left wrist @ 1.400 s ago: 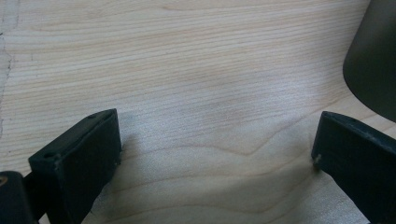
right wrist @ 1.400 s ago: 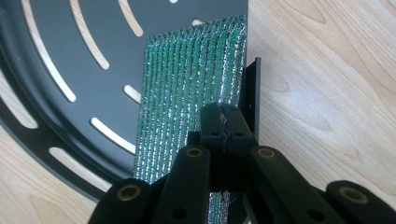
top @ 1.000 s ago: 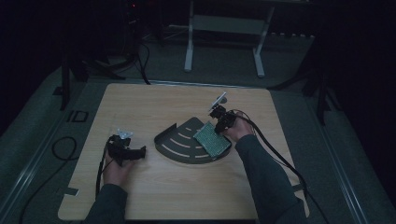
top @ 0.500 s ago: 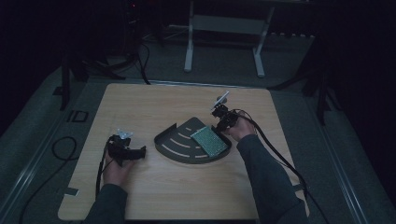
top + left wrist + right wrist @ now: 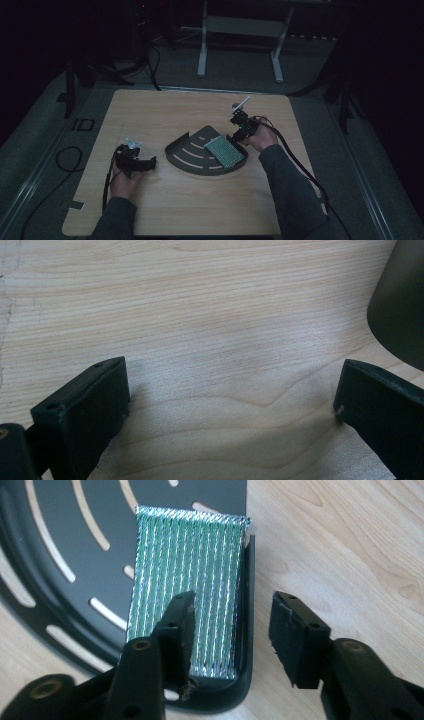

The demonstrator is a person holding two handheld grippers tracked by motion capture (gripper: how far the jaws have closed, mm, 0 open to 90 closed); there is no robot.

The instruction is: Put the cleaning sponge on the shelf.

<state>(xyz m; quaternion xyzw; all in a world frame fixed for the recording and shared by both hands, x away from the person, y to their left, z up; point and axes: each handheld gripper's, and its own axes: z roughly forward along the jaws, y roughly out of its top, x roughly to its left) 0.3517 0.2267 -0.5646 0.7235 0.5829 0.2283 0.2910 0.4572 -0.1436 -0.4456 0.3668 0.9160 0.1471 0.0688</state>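
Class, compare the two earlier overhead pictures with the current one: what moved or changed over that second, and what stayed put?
Almost nothing visibly changed. The right gripper stays at the tray's right edge beside the green ribbed pad, its jaws open astride the rim in the right gripper view. The left gripper stays resting open on the table. Tray and pad did not shift.

The table (image 5: 200, 210) carries one dark slotted tray (image 5: 192, 157), one green ribbed pad (image 5: 225, 151) and two grippers, left (image 5: 145, 163) and right (image 5: 241, 131).

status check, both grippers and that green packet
Left gripper open, empty, low over bare table. Right gripper open, straddling the tray rim. Green packet lies flat in tray, not gripped. Nothing in the way.
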